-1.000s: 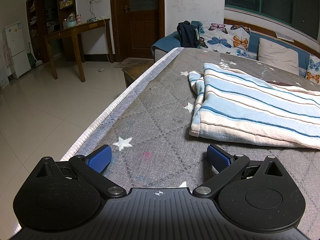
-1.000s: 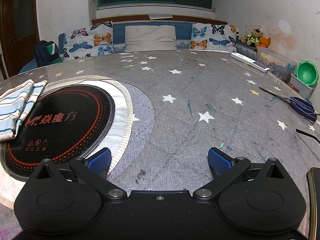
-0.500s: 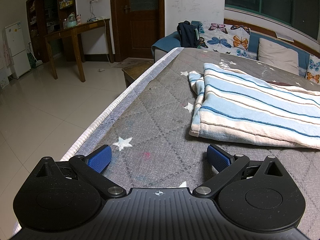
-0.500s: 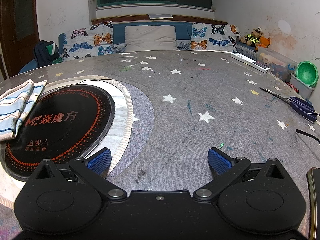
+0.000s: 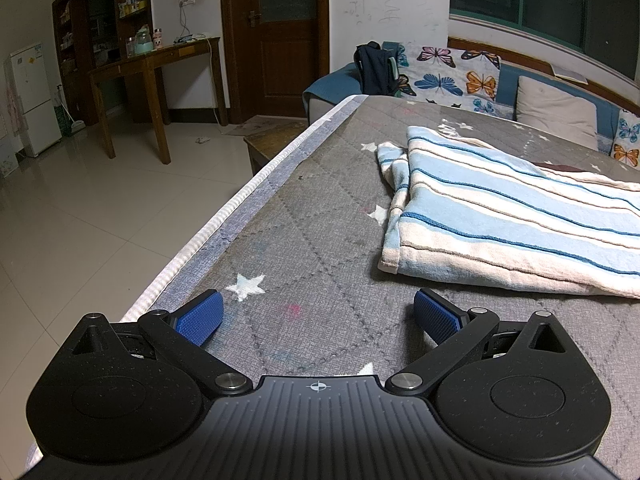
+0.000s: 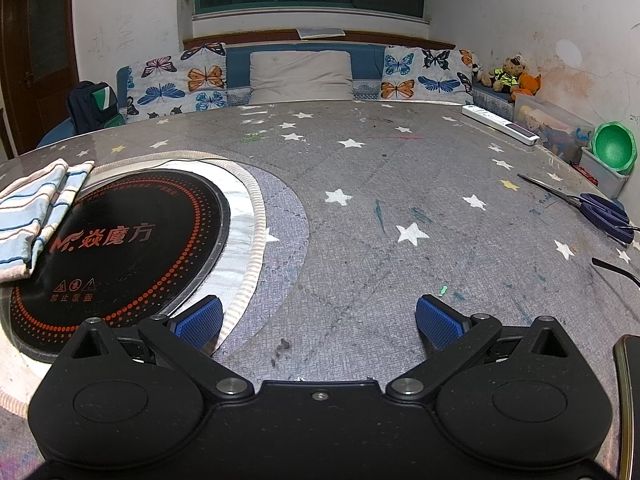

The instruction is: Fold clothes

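Note:
A folded blue-and-white striped cloth (image 5: pixel 500 216) lies on the grey star-patterned table, ahead and to the right of my left gripper (image 5: pixel 318 316). The left gripper is open and empty, low over the table near its left edge, a short way from the cloth's near hem. In the right wrist view the same cloth (image 6: pixel 36 208) lies at the far left, partly over a black round cooktop (image 6: pixel 120 240). My right gripper (image 6: pixel 318 320) is open and empty, over the table beside the cooktop's rim.
The table edge (image 5: pixel 224 220) drops to a tiled floor on the left. Scissors (image 6: pixel 592 206), a black cable (image 6: pixel 616 268) and a white power strip (image 6: pixel 500 128) lie at the right. A sofa with butterfly cushions (image 6: pixel 300 76) stands behind the table.

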A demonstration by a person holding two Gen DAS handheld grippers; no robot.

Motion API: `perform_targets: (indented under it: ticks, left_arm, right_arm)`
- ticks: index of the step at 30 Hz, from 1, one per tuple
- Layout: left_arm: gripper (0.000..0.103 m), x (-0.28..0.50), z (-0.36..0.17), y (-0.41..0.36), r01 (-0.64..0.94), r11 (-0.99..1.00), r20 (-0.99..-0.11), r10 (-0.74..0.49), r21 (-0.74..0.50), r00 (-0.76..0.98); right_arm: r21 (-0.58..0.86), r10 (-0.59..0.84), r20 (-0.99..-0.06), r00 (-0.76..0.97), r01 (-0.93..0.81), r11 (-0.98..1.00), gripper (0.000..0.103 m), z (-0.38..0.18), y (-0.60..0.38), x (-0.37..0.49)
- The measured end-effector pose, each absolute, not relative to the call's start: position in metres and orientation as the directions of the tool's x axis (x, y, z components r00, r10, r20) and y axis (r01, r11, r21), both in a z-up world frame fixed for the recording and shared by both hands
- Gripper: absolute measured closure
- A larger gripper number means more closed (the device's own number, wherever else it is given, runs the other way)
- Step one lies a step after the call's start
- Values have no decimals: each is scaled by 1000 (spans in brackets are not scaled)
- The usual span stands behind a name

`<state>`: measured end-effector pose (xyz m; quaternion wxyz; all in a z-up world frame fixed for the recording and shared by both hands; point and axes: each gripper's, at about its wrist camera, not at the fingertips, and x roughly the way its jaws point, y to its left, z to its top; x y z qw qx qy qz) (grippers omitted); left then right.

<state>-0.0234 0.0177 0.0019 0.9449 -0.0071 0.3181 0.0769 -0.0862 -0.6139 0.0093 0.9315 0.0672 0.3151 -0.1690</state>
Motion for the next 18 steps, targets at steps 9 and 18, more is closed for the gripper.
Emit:
perform_targets:
  ticks: [9,18]
  left_arm:
    - [0,-23,2,18,-150,988,-602,141,35,786]
    - [0,-23,2,18,-150,988,-602,141,35,786]
  right_arm:
    - [19,-272,-610,744,357,934,0,10,-614,-87]
    - [19,-272,-610,744,357,934,0,12,-614,-87]
